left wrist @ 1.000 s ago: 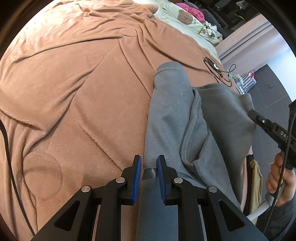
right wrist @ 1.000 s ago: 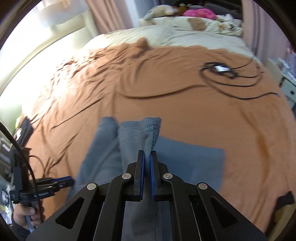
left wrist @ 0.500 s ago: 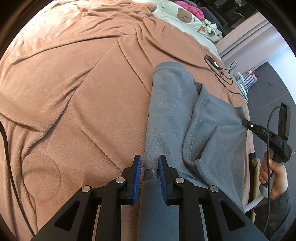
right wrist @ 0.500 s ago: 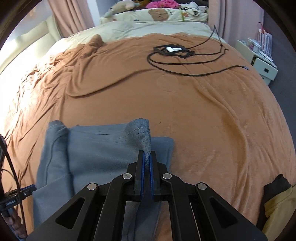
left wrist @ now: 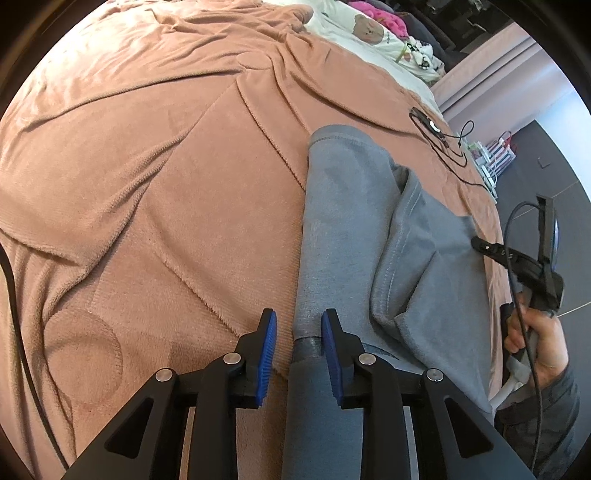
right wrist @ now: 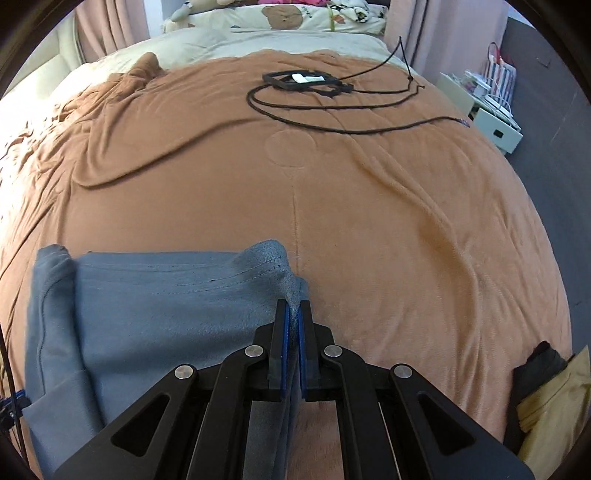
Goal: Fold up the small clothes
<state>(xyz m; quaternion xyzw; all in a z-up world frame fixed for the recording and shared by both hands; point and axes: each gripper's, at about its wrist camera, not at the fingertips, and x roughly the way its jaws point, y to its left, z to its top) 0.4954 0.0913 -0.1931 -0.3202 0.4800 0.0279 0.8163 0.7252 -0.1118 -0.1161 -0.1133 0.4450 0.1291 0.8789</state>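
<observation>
Bed cover: a wrinkled orange-brown fleece blanket (right wrist: 369, 206) spreads over nearly the whole bed, with stitched circles in it.
Head of bed: cream bedding (right wrist: 266, 40) with bear-print pillows (right wrist: 284, 14) and something pink behind them (too blurred to name).
Curtains: dusty pink drapes (right wrist: 107, 26) hang at the far left; bright daylight falls on that side.
Floor: dark grey (left wrist: 546, 144).
Furniture: a white bedside unit (right wrist: 484, 118) with a striped bag (right wrist: 498, 74) beside it.
On the blanket: a black cable (right wrist: 332, 107) coiled by a small black frame.
</observation>
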